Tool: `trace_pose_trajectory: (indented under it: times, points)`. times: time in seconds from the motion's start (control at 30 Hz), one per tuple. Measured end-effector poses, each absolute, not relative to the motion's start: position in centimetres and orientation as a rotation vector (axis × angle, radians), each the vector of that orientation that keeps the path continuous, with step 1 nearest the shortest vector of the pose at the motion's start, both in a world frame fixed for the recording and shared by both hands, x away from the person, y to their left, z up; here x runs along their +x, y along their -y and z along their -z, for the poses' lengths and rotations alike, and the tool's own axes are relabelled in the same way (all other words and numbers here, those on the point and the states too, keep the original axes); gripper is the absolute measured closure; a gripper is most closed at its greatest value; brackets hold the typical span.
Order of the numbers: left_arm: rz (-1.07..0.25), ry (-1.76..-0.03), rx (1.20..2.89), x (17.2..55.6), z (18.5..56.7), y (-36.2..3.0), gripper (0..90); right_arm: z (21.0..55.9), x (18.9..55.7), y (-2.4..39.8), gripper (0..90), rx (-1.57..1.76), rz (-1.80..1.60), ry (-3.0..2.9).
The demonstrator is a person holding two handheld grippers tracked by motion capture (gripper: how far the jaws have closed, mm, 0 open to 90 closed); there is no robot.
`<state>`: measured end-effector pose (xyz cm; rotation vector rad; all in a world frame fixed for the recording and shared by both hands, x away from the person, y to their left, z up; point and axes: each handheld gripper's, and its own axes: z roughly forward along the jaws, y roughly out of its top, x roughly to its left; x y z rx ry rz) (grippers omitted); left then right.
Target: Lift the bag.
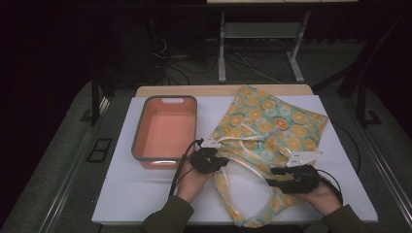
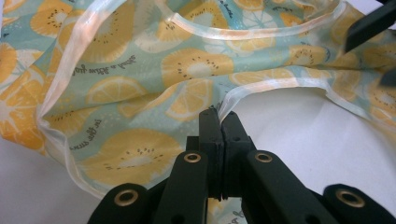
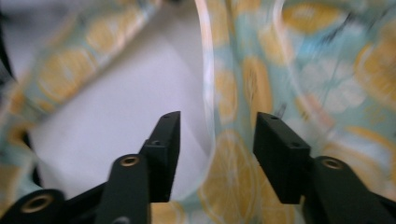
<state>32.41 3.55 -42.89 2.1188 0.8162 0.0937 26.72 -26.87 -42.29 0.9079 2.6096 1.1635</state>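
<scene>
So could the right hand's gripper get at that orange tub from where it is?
Probably not easily. The tub sits beyond the left gripper, which pinches the apron; the right gripper would have to cross over both.

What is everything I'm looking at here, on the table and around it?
Fruit-print fabric bag: one, teal with orange and yellow citrus slices and pale trim, on the table's right half.
Orange plastic tub with grey rim: one, empty, on the table's left half.
White table top: one, under both.
Metal stand legs: grey, on the floor behind the table, with cables.
Left gripper: one, black, shut on the bag's pale trim.
Right gripper: one, black, jaws apart over the bag's trim near the table's front.
Hands: two, in olive sleeves, at the table's front edge.
</scene>
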Motion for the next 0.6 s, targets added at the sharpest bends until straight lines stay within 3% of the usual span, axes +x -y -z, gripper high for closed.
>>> trace_pose_trajectory:
  times: [0.23,0.47,0.6]
  points:
    - [-0.088,-0.828,2.107,32.6,43.0,-3.8,89.1,44.5,28.1,26.2,49.7,0.885,-1.014,-2.678]
    - [-0.087,-0.816,2.112,32.6,42.9,-3.7,89.2,44.4,28.6,26.6,87.5,0.88,-1.006,-2.676]
    - [-0.092,-0.8,2.084,32.3,42.0,-4.0,89.5,44.0,28.6,26.7,89.5,0.877,-1.041,-2.677]
